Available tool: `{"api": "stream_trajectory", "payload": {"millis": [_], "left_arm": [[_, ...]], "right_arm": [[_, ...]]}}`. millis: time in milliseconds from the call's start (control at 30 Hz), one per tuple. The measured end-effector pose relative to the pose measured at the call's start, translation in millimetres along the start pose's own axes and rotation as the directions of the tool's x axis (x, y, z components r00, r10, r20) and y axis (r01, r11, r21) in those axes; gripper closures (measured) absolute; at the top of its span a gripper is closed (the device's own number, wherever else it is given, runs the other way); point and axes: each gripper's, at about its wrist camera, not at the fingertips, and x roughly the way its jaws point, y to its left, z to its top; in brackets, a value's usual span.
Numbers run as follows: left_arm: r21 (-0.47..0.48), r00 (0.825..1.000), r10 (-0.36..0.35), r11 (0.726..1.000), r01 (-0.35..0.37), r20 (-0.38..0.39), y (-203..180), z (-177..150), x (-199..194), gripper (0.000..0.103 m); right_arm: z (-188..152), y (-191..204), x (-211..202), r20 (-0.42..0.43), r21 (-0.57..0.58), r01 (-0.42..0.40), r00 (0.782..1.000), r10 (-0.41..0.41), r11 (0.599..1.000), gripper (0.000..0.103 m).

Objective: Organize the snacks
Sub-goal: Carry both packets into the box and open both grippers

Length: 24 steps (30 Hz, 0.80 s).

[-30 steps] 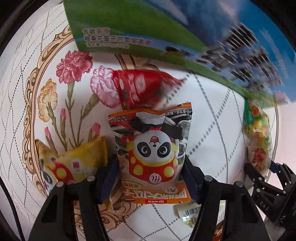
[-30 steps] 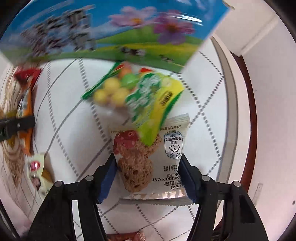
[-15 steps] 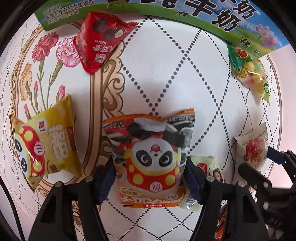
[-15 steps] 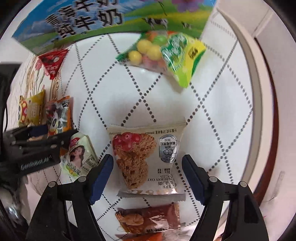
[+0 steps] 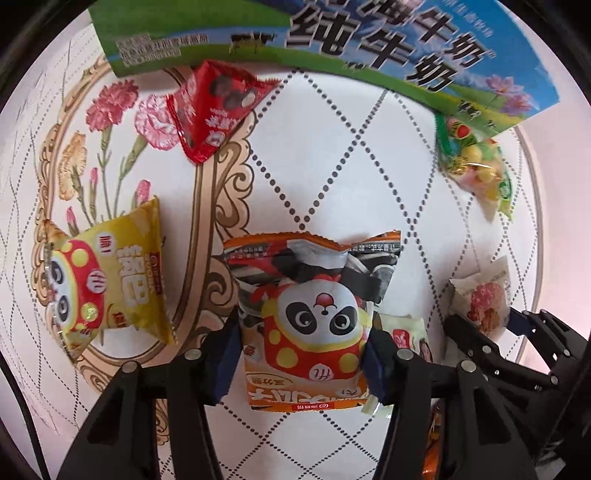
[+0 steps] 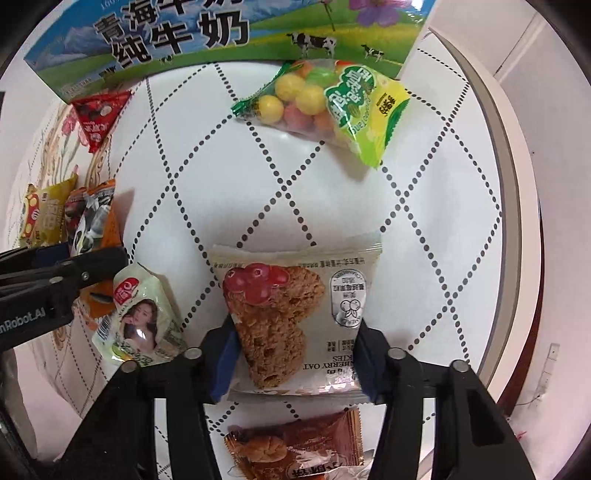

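My left gripper (image 5: 301, 358) points down at the table, its jaws closing. Both pads press the sides of an orange panda snack packet (image 5: 314, 295), which crumples between them. In the right wrist view my right gripper (image 6: 295, 358) is also closing, and its pads pinch a white cranberry oat cookie packet (image 6: 295, 291). The two grippers stand side by side: the right gripper (image 5: 509, 347) shows at the left view's right edge, and the left gripper (image 6: 74, 273) at the right view's left edge.
A blue-green milk carton (image 6: 221, 33) stands at the back. On the patterned tablecloth lie a red triangular packet (image 5: 210, 110), a yellow panda packet (image 5: 110, 288), a bag of coloured candy balls (image 6: 332, 107), a pale green packet (image 6: 140, 321) and a brown packet (image 6: 295, 446). The round table's edge (image 6: 509, 184) runs at the right.
The right jaws, wide apart half a second ago, have closed onto the cookie packet. The left jaws have tightened on the panda packet, which now bulges. Both views have shifted over the table.
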Motion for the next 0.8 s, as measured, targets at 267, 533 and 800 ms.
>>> {"api": "stream_trajectory", "payload": {"millis": [267,533,800], "left_arm": [[0.001,0.995,-0.085,0.996,0.085,0.053,14.3,-13.4,-60.3,0.051],[0.027,0.958,-0.216,0.976,0.215,0.190,3.6,46.8,-171.0,0.051],[0.042,0.961,-0.200,0.980,0.195,0.191,-26.3,175.6,-175.7,0.050]], "right_arm": [[22.8,-23.9,-58.5,0.049,0.070,-0.175,0.984,0.171,0.982,0.052],[78.1,-38.2,-159.0,0.245,0.034,-0.281,0.933,0.264,0.959,0.053],[186.7,-45.3,-196.4,0.358,0.062,-0.210,0.917,0.175,0.976,0.052]]}}
